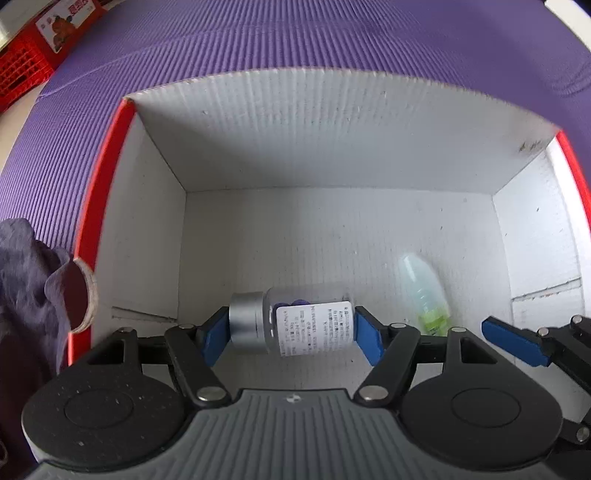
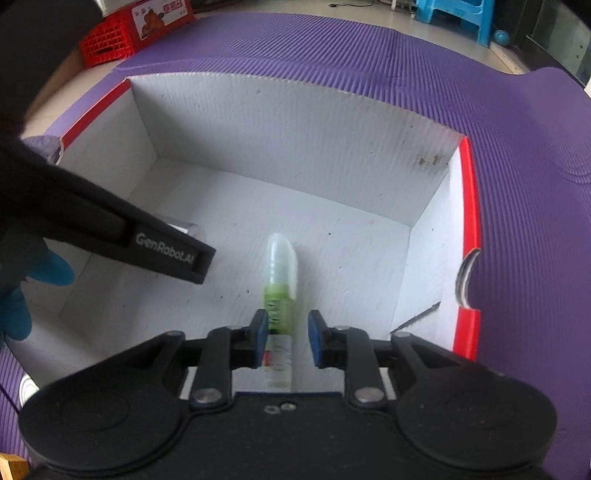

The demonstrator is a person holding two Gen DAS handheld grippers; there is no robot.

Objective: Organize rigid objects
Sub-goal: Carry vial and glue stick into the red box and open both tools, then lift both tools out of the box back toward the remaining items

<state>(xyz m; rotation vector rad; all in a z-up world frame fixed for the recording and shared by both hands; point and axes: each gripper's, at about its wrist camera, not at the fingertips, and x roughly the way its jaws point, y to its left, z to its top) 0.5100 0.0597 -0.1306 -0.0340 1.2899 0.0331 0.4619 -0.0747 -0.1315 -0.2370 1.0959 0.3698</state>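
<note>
Step in hand: I place items in white box (image 1: 155,229). Left gripper (image 1: 291,334) fingers clamp jar (image 1: 295,325) low near front wall. Right gripper (image 2: 286,338) fingers parted, green bottle (image 2: 282,280) loose between them. Next, I judge: release jar, lift both out.

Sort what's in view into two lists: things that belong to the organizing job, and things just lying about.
Part of the job:
- clear jar with silver lid, clamped end to end in the left gripper
- green-labelled bottle, between the right gripper jaws
- white cardboard box

Lying about:
- purple mat
- red crate
- purple cloth
- blue stool
</note>
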